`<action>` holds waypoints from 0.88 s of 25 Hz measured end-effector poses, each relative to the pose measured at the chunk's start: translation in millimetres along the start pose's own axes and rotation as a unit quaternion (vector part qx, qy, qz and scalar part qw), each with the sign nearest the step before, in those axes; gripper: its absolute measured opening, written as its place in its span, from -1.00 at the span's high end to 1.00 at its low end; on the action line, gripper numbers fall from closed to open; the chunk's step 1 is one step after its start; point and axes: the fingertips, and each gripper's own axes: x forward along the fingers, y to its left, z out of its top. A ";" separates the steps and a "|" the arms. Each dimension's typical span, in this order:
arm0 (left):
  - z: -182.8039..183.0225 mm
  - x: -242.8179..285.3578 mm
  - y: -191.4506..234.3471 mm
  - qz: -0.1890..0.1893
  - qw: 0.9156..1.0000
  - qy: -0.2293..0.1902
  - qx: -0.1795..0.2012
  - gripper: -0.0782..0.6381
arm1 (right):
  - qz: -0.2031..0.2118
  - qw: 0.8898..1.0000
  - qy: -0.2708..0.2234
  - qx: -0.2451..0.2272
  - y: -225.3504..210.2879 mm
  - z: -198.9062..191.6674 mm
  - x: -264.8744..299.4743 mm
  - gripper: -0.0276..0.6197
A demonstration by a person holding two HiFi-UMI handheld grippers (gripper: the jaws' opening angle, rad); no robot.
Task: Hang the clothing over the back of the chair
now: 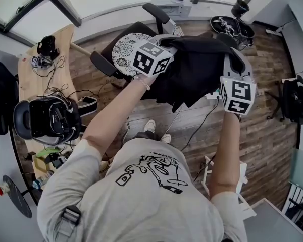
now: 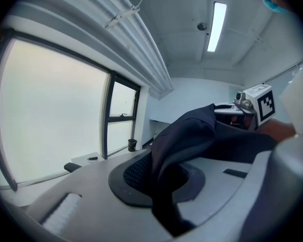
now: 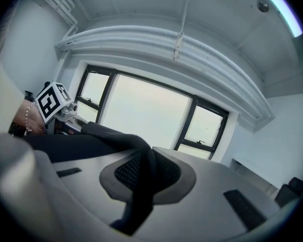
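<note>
Both grippers, left [image 2: 159, 183] and right [image 3: 141, 178], clench the garment [image 1: 197, 69] by the chair [image 1: 122, 48]; draping seems underway; next: lower it across the backrest, then release.

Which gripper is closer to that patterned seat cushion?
Left. The left gripper is right beside the patterned cushion in the head view; the right gripper is farther off, across the black garment both hold.
</note>
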 end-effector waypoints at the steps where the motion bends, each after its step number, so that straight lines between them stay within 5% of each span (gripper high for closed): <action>1: -4.4 2.3 -1.5 -0.006 1.000 0.007 -0.001 0.71 | 0.004 1.000 0.003 -0.002 1.0 -1.3 0.7 0.89; 7: -32.3 10.8 -9.6 -0.042 0.997 0.058 -0.006 0.23 | 0.024 1.000 0.010 0.014 2.3 -7.6 0.8 0.87; 10: -37.8 8.4 -11.3 -0.054 0.996 0.068 -0.012 0.10 | 0.037 0.999 0.007 0.039 1.0 -7.8 -0.5 0.57; 15: -43.3 -5.1 -10.1 -0.072 0.994 0.075 -0.026 0.04 | 0.051 0.997 0.009 0.059 1.1 -8.9 -6.5 0.37; 22: -49.1 -17.5 -10.5 -0.080 0.993 0.081 -0.041 0.03 | 0.053 0.996 0.014 0.068 0.0 -15.2 -13.9 0.36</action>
